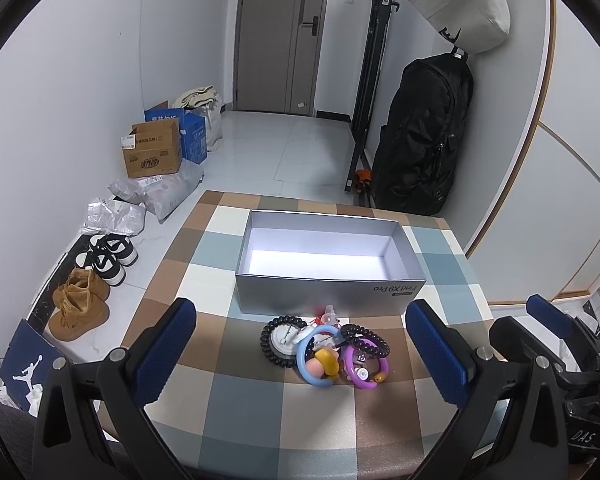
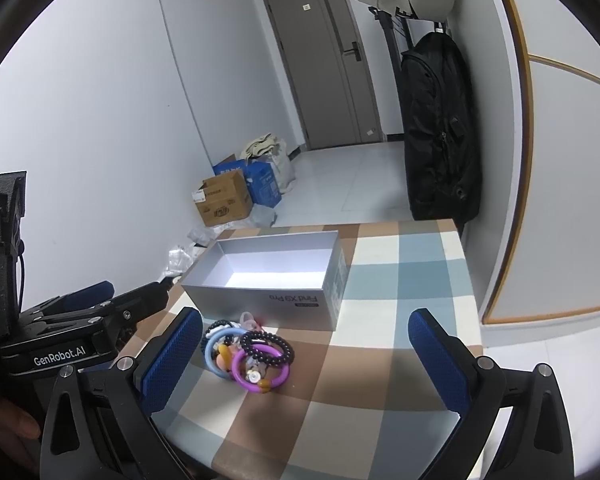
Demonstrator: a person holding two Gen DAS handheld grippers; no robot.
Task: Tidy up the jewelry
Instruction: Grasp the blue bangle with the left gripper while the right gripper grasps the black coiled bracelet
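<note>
A pile of jewelry [image 1: 326,350] lies on the checked tablecloth [image 1: 260,404]: a black bead bracelet [image 1: 278,340], a light blue ring [image 1: 312,356], a purple ring [image 1: 366,368] and a darker bead bracelet [image 1: 364,338]. Just behind the pile stands an open grey box [image 1: 328,256], nothing inside. My left gripper [image 1: 300,344] is open, its blue pads either side of the pile and a little short of it. In the right wrist view the pile [image 2: 248,354] sits left of centre; my right gripper [image 2: 306,354] is open above the cloth, its left pad close to the pile.
The box [image 2: 268,276] takes the table's far middle. Past the table's left edge, shoes [image 1: 100,260], bags and cardboard boxes [image 1: 152,152] lie on the floor. A black backpack [image 1: 420,132] hangs at the far right by the wall. The left gripper's body [image 2: 60,332] shows at left.
</note>
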